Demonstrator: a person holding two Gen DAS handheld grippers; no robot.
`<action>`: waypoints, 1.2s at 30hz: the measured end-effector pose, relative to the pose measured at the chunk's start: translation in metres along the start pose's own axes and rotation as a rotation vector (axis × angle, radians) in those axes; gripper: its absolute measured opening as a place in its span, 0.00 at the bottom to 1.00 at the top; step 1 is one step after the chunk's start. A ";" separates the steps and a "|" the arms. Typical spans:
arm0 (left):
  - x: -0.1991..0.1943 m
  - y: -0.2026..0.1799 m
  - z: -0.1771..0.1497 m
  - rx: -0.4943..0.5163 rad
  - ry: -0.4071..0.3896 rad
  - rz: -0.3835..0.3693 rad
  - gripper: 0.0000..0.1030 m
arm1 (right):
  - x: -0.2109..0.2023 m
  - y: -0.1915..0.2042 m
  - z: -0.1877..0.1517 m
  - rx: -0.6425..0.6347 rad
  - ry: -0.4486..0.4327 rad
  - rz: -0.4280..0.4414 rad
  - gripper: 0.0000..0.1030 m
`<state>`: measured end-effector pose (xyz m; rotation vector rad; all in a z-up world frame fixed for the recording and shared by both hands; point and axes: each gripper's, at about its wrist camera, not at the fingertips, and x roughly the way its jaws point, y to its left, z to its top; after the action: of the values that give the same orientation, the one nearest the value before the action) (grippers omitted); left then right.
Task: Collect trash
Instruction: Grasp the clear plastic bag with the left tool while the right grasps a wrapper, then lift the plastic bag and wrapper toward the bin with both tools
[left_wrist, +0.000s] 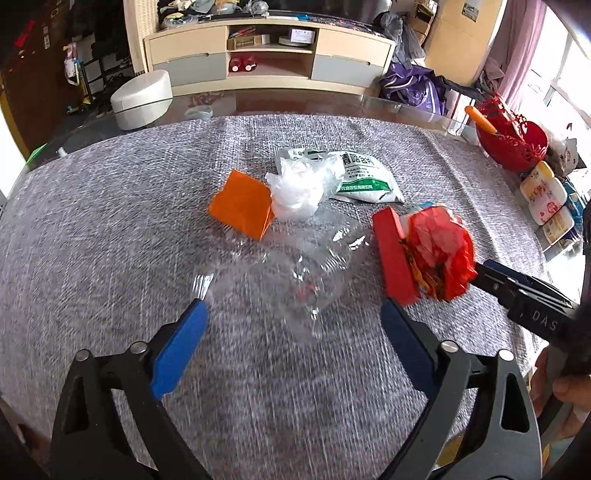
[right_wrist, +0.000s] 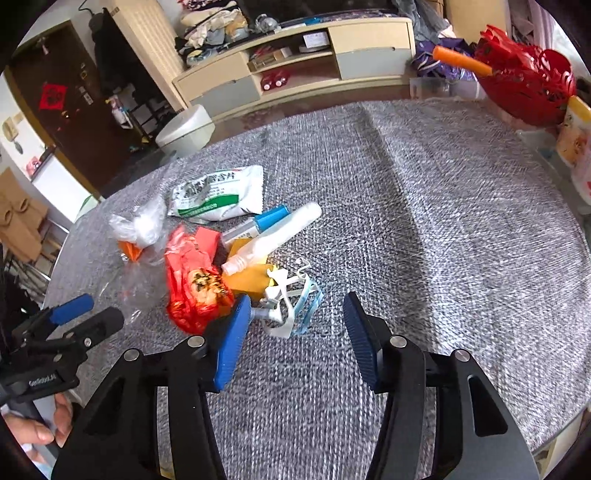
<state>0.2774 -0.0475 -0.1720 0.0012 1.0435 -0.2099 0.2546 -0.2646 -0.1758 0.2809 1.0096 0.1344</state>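
Red basket with orange-handled tool, beside grey tablecloth.

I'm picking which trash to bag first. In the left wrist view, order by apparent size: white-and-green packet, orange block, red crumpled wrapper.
1. White-and-green packet, farthest yet widest.
2. Red crumpled wrapper and orange block: look alike, so unranked.

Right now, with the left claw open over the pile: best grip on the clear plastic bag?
Pinch the crumpled upright fold at the middle of the clear plastic bag, coming straight down from above. It lies flat and limp on the grey tablecloth, so there is no edge to slide under. The left claw already straddles it.
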 end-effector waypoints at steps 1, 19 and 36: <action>0.005 0.000 0.002 0.002 0.007 0.002 0.83 | 0.003 -0.001 0.000 0.005 0.008 0.002 0.52; 0.030 -0.001 0.008 0.039 0.026 0.005 0.25 | 0.000 0.005 -0.006 -0.021 0.001 0.023 0.20; -0.022 -0.001 -0.053 0.009 0.044 -0.112 0.05 | -0.058 0.006 -0.043 -0.021 -0.027 0.010 0.17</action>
<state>0.2211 -0.0397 -0.1794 -0.0447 1.0872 -0.3181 0.1879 -0.2652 -0.1479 0.2678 0.9798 0.1495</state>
